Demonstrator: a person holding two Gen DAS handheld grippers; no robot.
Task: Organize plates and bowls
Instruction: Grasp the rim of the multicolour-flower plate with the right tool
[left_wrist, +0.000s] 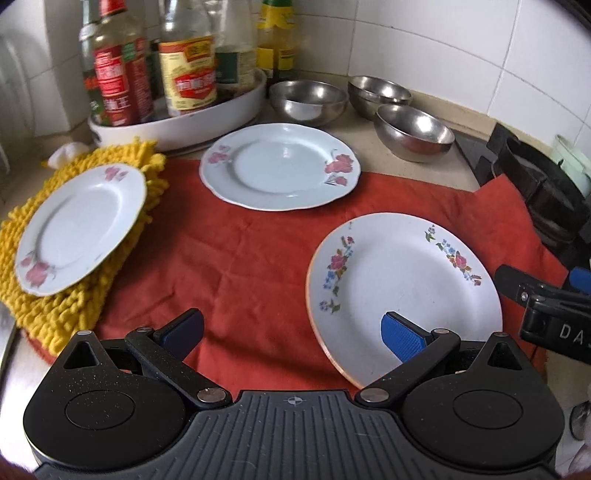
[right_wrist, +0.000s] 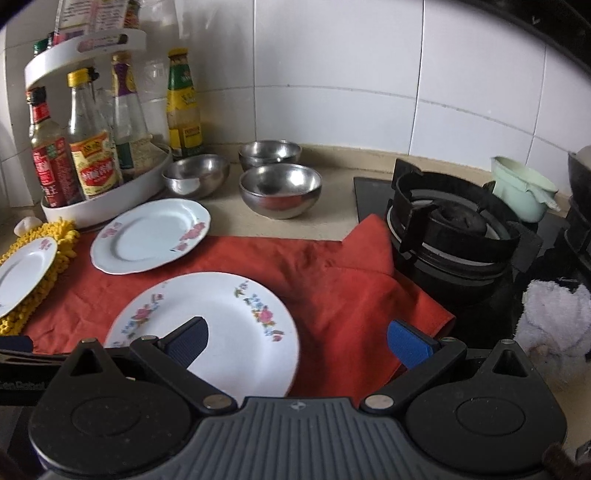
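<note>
Three flowered white plates lie apart: a near plate (left_wrist: 402, 291) (right_wrist: 214, 328) on the red cloth (left_wrist: 240, 258), a far plate (left_wrist: 280, 166) (right_wrist: 147, 236) at the cloth's back edge, and a left plate (left_wrist: 79, 229) (right_wrist: 22, 273) on a yellow mat (left_wrist: 55, 302). Three steel bowls (left_wrist: 308, 98) (left_wrist: 378, 92) (left_wrist: 413, 131) stand separately behind on the counter. My left gripper (left_wrist: 291, 332) is open and empty above the cloth, its right finger over the near plate. My right gripper (right_wrist: 297, 341) is open and empty, its left finger over the near plate's right side.
A white round rack (left_wrist: 184, 122) of sauce bottles stands at the back left. A black gas stove burner (right_wrist: 454, 225) sits to the right, with a pale green cup (right_wrist: 521, 192) behind it and a white rag (right_wrist: 554, 321) at the near right.
</note>
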